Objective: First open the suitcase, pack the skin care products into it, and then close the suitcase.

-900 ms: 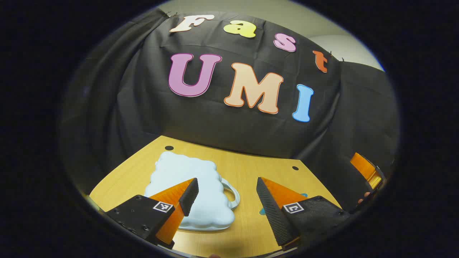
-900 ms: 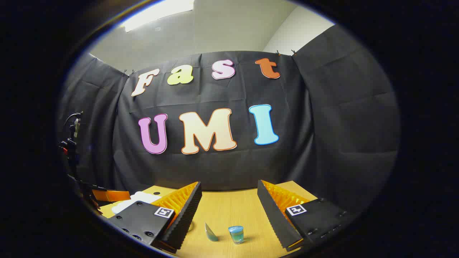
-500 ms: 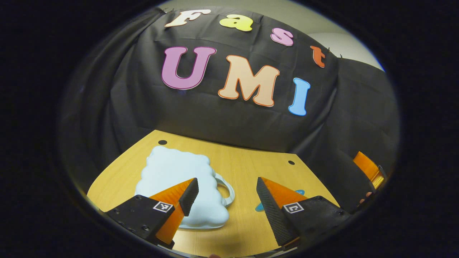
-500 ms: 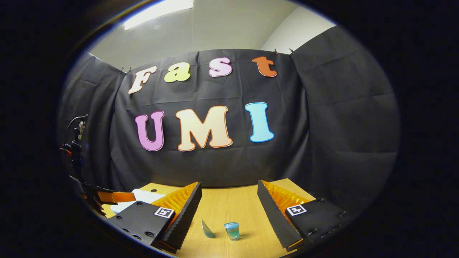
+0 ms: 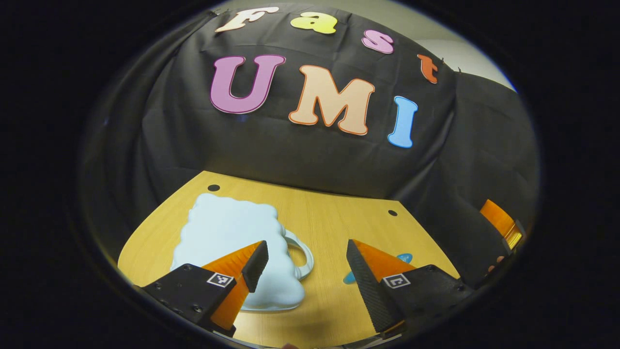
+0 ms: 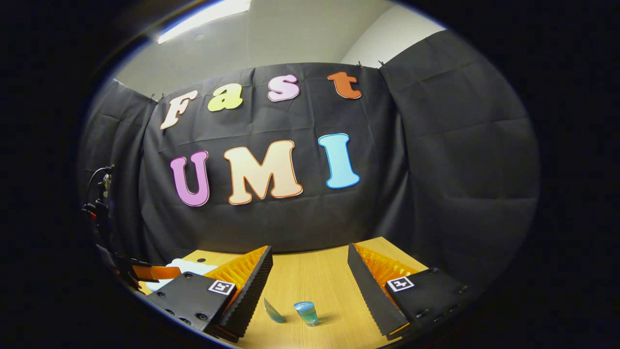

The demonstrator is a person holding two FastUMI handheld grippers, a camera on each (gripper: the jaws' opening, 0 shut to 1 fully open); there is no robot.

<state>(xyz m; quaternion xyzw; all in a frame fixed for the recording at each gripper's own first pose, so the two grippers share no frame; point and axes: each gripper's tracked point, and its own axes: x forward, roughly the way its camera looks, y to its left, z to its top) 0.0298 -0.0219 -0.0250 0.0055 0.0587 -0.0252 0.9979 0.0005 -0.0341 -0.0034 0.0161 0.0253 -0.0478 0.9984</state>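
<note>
Two grippers hang above the wooden table (image 5: 334, 223), the opening step not yet begun. The left gripper (image 5: 305, 261), fingers spread and empty, faces the closed cloud-shaped suitcase (image 5: 227, 237); its next move calls for reaching the handle (image 5: 300, 252). The right gripper (image 6: 310, 271), likewise released, overlooks a small blue jar (image 6: 306, 312).

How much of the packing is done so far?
Nothing looks done yet. The pale blue suitcase lies shut on the wooden table. The left gripper hovers open near its handle, touching nothing. The right gripper is open too, above the little blue jar and the thin packet beside it. Left to do: open the suitcase, put both things in, close it.
</note>
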